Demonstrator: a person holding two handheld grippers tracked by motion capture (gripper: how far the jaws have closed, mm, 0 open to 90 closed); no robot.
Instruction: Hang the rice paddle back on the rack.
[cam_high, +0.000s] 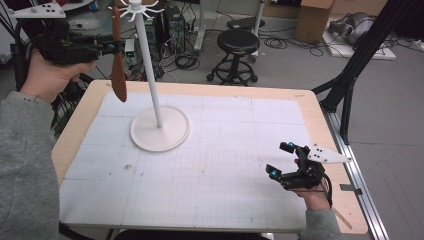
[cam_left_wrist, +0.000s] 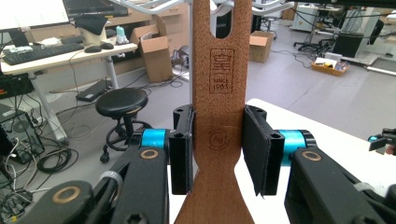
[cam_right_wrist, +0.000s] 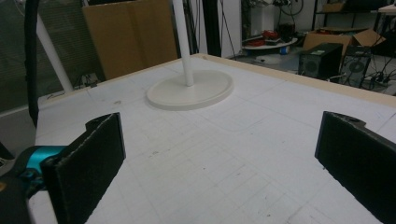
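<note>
Left gripper view: left gripper (cam_left_wrist: 218, 149) pads clamp the wooden spatula (cam_left_wrist: 218, 116), its blade cut off below; held high beside the white stand (cam_high: 159, 100). Right gripper (cam_high: 287, 162), jaws apart, rests well right of the stand.

A black round stool (cam_high: 238, 42) stood on the grey floor beyond the table (cam_high: 320, 120), among loose cables (cam_high: 186, 62). Cardboard boxes (cam_left_wrist: 156, 51) sat near a desk with a keyboard (cam_left_wrist: 35, 52). A black tripod leg (cam_high: 357, 60) slanted down at the table's right.
</note>
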